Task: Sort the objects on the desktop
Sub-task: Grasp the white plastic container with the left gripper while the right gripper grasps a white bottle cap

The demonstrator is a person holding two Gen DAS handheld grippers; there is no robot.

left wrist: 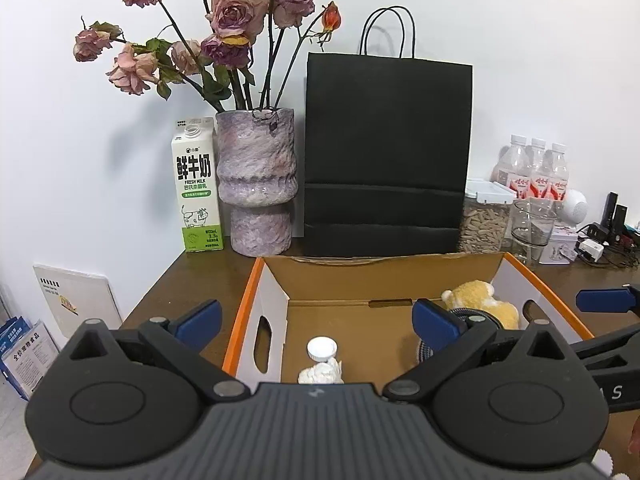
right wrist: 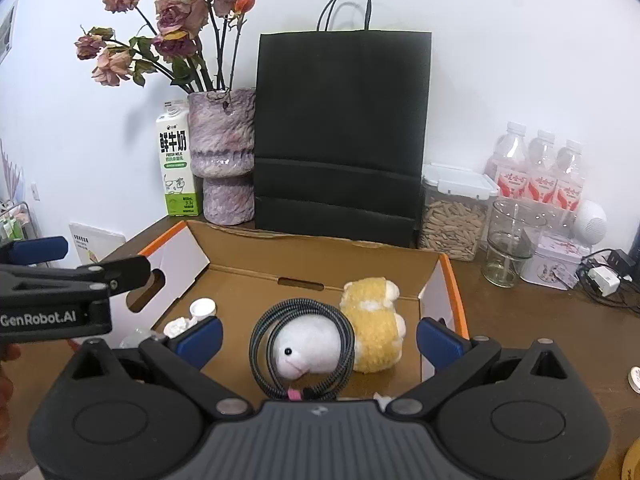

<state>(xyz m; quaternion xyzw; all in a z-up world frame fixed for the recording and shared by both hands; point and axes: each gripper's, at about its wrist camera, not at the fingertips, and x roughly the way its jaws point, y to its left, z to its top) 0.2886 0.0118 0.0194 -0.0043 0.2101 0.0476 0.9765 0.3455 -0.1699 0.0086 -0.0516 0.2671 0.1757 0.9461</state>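
Hovering low in frame, left gripper (left wrist: 316, 322) with jaws apart, nothing between them. Right gripper (right wrist: 320, 338) likewise spread wide and empty. Both sit over the open cardboard box (right wrist: 320, 256) at centre frame. Inside it: white plush (right wrist: 308, 348) ringed by a coiled cable (right wrist: 262, 334), yellow plush (right wrist: 376, 320) touching the coil's right side. At box lower left, a white-capped bottle (left wrist: 321, 349) beside a crumpled white wad (left wrist: 320, 374). Behind the box, black paper bag (right wrist: 342, 132); vase (right wrist: 224, 156) of dried roses upper left.
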